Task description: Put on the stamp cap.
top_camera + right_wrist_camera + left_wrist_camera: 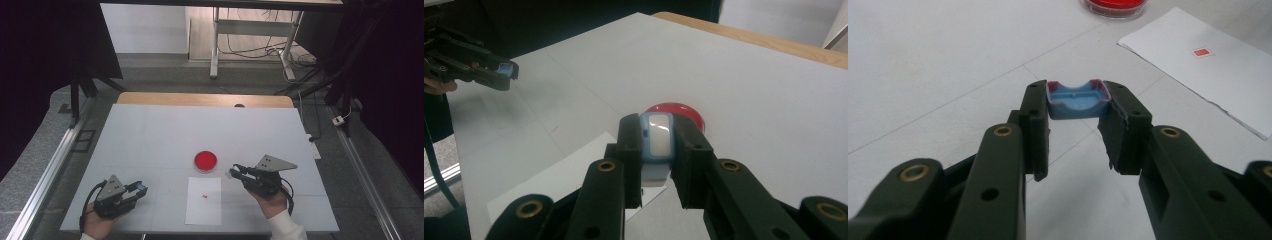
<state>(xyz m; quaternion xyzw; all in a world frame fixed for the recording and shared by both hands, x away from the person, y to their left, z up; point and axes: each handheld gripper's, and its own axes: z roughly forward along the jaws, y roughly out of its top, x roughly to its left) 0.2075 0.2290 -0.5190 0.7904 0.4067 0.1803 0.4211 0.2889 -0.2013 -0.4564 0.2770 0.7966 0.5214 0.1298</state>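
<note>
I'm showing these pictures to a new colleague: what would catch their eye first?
Probably the red dish, the one bright spot at the middle of the white table, just beyond a paper sheet bearing a small red mark. Next, each gripper clamps a small blue part: the left gripper a hollow blue cap, the right gripper a white-faced blue piece.

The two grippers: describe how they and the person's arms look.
The left gripper and right gripper are black, each topped by a grey three-cornered plate and trailing a black cable. Their jaws carry brass-coloured rivets. A white sleeve covers the right arm.
</note>
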